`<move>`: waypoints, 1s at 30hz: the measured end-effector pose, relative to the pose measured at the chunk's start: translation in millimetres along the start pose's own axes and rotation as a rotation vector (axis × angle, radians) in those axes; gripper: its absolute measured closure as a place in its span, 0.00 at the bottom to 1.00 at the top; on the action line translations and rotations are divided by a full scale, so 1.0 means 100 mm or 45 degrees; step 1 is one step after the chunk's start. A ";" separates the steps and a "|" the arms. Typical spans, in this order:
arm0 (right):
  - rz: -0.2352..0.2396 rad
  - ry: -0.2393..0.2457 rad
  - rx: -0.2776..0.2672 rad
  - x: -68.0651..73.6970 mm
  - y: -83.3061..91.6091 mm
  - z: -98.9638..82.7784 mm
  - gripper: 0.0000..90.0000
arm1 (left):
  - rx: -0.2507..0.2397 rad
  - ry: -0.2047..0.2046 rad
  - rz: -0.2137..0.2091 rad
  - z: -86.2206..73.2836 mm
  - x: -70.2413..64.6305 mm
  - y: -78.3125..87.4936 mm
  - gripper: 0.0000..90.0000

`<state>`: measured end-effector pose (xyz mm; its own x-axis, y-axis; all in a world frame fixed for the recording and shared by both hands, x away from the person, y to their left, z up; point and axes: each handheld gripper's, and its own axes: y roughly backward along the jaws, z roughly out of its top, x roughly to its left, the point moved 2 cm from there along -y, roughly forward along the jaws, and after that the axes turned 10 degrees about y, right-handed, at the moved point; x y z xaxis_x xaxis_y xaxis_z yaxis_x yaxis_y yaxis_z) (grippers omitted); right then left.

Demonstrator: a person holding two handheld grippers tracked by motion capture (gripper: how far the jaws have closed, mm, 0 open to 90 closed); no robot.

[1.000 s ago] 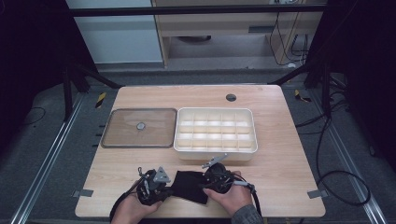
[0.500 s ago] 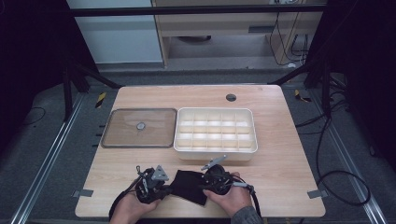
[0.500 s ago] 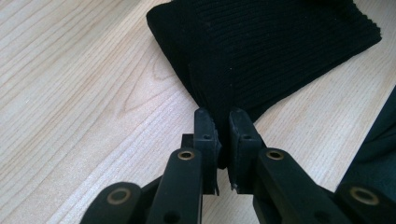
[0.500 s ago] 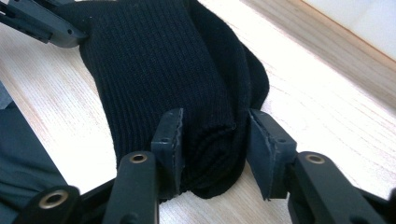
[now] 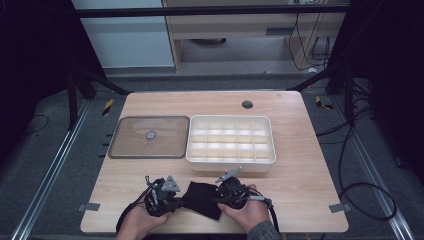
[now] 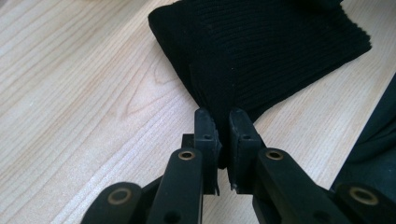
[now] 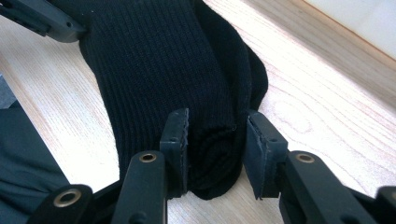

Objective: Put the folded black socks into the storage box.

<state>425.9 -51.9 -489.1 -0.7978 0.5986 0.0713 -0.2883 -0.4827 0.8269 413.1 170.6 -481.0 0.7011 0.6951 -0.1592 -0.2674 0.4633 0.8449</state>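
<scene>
Two hand-held grippers work a black ribbed knit cloth [image 5: 202, 199] at the near edge of the light wooden surface [image 5: 300, 165].

The cloth lies folded on the surface between the two grippers, just in front of the white plastic compartment tray [image 5: 230, 144]; a brown flat lid with a small round knob [image 5: 149, 136] sits to the tray's left. The left gripper [image 6: 223, 133] has its fingers pressed together, pinching a thin corner of the cloth. The right gripper [image 7: 216, 151] has just been closing its fingers around a thick rolled fold of the cloth; one finger touches the fold, while a narrow gap shows beside the other, so the fold is not yet pinched.
</scene>
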 end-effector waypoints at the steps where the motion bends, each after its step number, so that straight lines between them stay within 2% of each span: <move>1: 0.002 -0.006 0.002 0.00 0.00 0.00 0.71 | -0.001 -0.001 0.000 0.01 0.00 0.01 0.93; 16: 0.004 -0.015 0.004 0.01 -0.02 0.01 0.72 | -0.042 -0.057 -0.001 0.13 -0.12 0.17 0.93; 19: 0.001 -0.012 -0.003 0.00 -0.03 0.01 0.73 | -0.051 -0.077 -0.010 0.17 -0.17 0.19 0.93; 30: 0.015 -0.060 -0.020 -0.03 -0.04 -0.01 0.77 | -0.073 -0.176 -0.054 0.28 -0.47 0.22 0.93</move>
<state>429.3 -52.2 -493.0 -0.7755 0.6221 0.1076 -0.2875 -0.4998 0.8171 393.0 133.1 -440.5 0.7957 0.5938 -0.1192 -0.2701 0.5240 0.8077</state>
